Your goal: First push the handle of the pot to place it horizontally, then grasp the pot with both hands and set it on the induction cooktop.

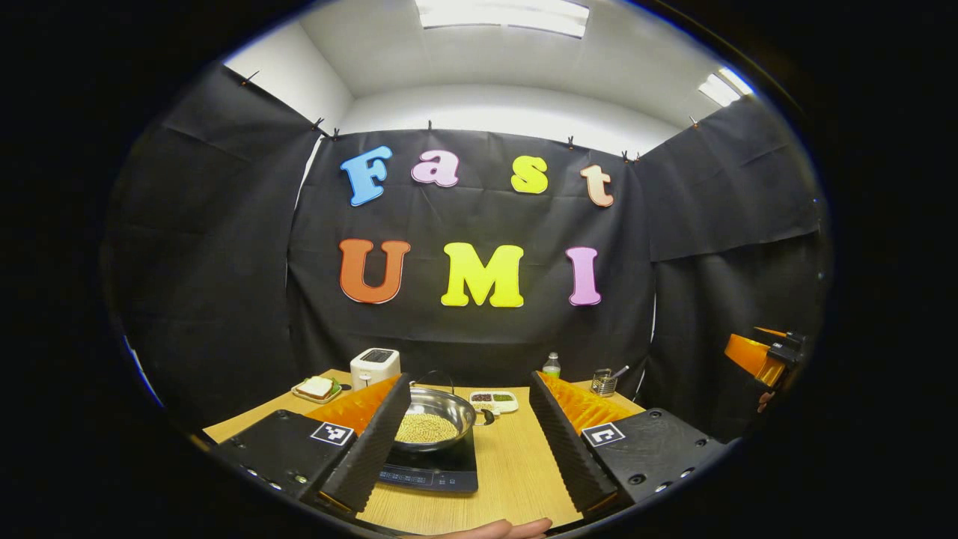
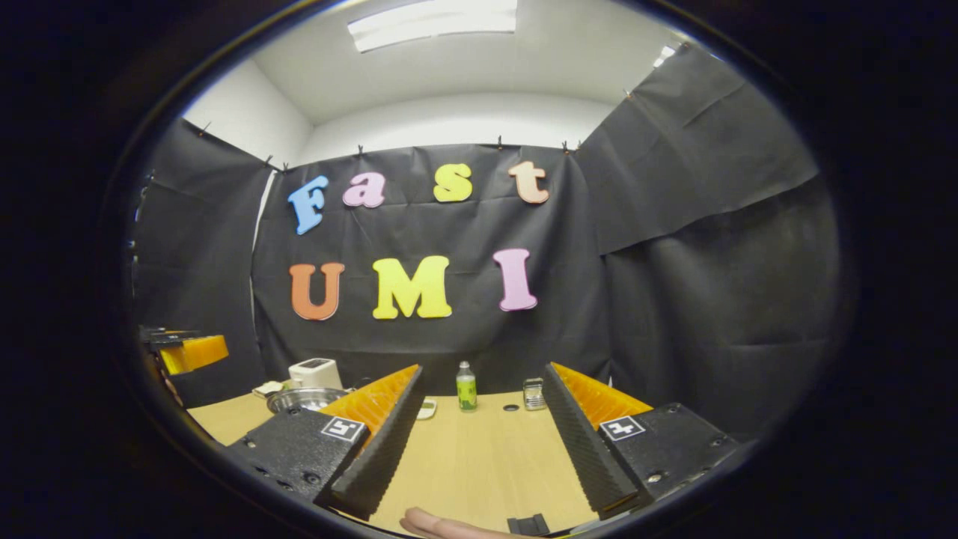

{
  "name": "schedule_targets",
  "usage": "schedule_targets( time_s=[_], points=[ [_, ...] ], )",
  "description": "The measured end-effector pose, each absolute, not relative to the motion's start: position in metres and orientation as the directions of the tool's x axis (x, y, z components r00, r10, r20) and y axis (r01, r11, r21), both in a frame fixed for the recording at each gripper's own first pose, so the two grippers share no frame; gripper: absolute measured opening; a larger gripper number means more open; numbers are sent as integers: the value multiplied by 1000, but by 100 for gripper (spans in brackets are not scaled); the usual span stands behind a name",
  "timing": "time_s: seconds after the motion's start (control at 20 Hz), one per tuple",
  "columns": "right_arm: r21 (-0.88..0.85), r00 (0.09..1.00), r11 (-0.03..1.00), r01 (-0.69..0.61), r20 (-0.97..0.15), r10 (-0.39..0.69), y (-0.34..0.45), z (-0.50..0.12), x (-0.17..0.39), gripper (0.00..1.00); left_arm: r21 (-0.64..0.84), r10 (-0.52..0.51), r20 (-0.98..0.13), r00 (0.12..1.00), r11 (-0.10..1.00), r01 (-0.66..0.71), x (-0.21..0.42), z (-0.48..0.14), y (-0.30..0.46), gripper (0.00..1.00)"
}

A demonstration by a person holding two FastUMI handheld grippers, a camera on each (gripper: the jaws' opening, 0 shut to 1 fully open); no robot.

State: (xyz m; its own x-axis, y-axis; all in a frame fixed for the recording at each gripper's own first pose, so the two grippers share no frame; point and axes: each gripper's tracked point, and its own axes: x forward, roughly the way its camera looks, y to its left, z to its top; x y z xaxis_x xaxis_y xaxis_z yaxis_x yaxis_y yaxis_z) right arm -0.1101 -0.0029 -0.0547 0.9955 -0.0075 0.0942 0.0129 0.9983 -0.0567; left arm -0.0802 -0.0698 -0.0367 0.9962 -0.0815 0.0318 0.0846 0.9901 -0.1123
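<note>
The round steel pot (image 1: 432, 419), holding pale grains, sits on the black induction cooktop (image 1: 430, 468) at lower centre of the left gripper view; its thin handle (image 1: 441, 376) apparently arches behind. Left gripper (image 1: 470, 442) jaws stand wide open, empty. Right gripper (image 2: 479, 449) jaws likewise, over bare wooden table (image 2: 479, 457).

The pot (image 1: 434, 419) is shiny silver, its contents pale tan and grainy; the induction cooktop (image 1: 430, 470) is black with faint bluish markings; the table (image 1: 516, 468) is light wood with a fine straight grain; the toaster (image 1: 374, 367) is white with a dark top; the bottle (image 2: 466, 387) is green with a pale cap.
</note>
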Motion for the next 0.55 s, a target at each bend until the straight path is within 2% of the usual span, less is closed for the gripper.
schedule_targets(
  time_s=[0.2,0.3,0.35,0.55],
  points=[
    [-64,993,998,-16,119,23,2,-54,-110,96,-118,-92,43,995,988,96,-82,-32,-75,94],
    [-63,992,998,-23,120,31,2,-56,-109,99,-116,-91,50,995,989,96,-83,-31,-75,95],
    [-61,992,998,-26,119,33,2,-57,-108,96,-113,-93,52,994,989,99,-83,-30,-77,94],
    [-63,993,998,-13,119,21,-4,-57,-105,96,-97,-105,45,993,989,109,-81,-33,-86,94]
  ],
)
